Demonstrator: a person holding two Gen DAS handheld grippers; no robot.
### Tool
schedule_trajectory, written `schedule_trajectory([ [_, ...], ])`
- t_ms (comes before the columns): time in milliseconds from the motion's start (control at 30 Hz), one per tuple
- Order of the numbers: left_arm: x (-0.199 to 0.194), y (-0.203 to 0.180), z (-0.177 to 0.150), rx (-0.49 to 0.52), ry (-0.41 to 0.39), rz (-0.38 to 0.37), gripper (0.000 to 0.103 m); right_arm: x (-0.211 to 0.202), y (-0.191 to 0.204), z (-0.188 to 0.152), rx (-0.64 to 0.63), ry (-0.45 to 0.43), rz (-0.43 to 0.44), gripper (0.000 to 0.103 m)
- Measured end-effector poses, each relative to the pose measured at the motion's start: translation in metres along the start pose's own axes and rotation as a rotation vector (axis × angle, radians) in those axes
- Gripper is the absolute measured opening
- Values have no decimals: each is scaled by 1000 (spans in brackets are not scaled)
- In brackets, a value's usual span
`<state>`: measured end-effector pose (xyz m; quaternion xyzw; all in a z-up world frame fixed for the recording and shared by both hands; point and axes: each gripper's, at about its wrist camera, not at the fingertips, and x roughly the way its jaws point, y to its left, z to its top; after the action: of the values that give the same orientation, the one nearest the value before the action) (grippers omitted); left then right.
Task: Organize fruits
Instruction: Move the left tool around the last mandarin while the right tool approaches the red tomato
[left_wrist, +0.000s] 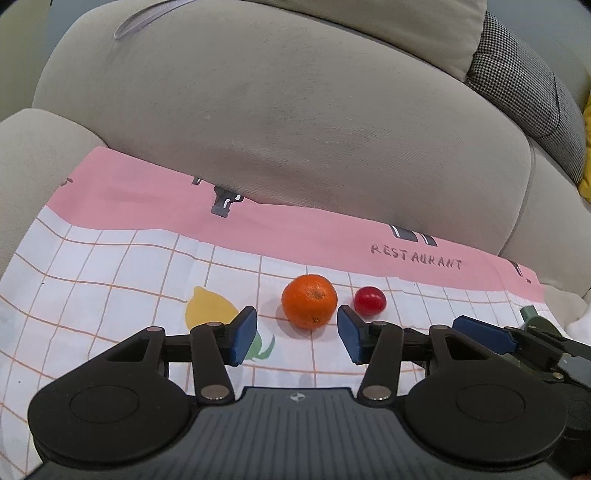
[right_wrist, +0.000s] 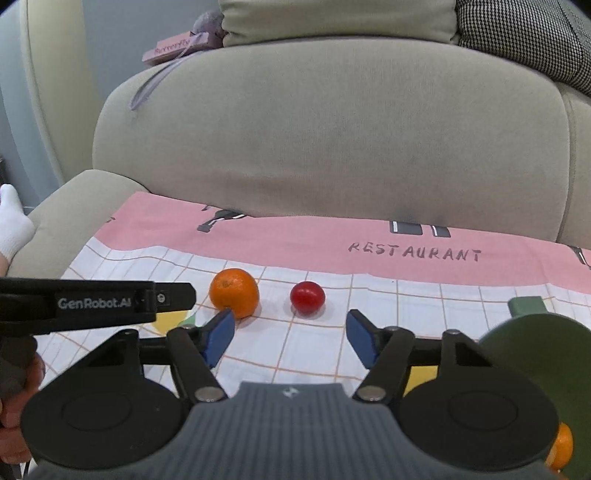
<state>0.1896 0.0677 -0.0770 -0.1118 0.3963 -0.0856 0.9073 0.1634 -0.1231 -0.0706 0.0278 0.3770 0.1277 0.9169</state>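
A beige sofa (left_wrist: 295, 122) fills the background, with a checked cushion (left_wrist: 524, 85) at its right. A pink and white grid cloth (left_wrist: 110, 266) marked RESTAURANT covers the seat. On the cloth an orange (left_wrist: 309, 301) sits just left of a small red tomato (left_wrist: 370, 301), slightly apart. The left gripper (left_wrist: 297, 334) is released, its blue pads either side of the orange without touching it. The right gripper (right_wrist: 290, 338) is likewise released, nothing between its jaws, the tomato just beyond them. A green bowl (right_wrist: 535, 354) sits at the right
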Motion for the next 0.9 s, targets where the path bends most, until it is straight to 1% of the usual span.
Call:
schedule_trajectory([
  [100, 7, 2, 2, -10, -8, -22, 58, 13, -3, 5, 2, 15, -7, 61],
  [233, 17, 3, 4, -5, -17, -46, 57, 29, -10, 11, 16, 52, -13, 54],
  [267, 19, 3, 4, -8, -13, -47, 57, 32, -11, 12, 16, 57, -14, 53],
  [333, 26, 5, 5, -14, 2, -49, 53, 37, -12, 13, 9, 66, -20, 53],
  [467, 39, 4, 7, -16, 30, -49, 53, 47, -9, 13, -16, 83, -25, 50],
  [600, 51, 1, 7, -9, 44, -44, 53, 53, -7, 14, -36, 92, -35, 49],
  [767, 59, -4, 8, 12, 36, -63, 54, 64, -5, 16, -37, 125, -29, 49],
  [900, 64, -7, 8, 17, 46, -79, 55, 69, -1, 17, -43, 120, -32, 49],
])
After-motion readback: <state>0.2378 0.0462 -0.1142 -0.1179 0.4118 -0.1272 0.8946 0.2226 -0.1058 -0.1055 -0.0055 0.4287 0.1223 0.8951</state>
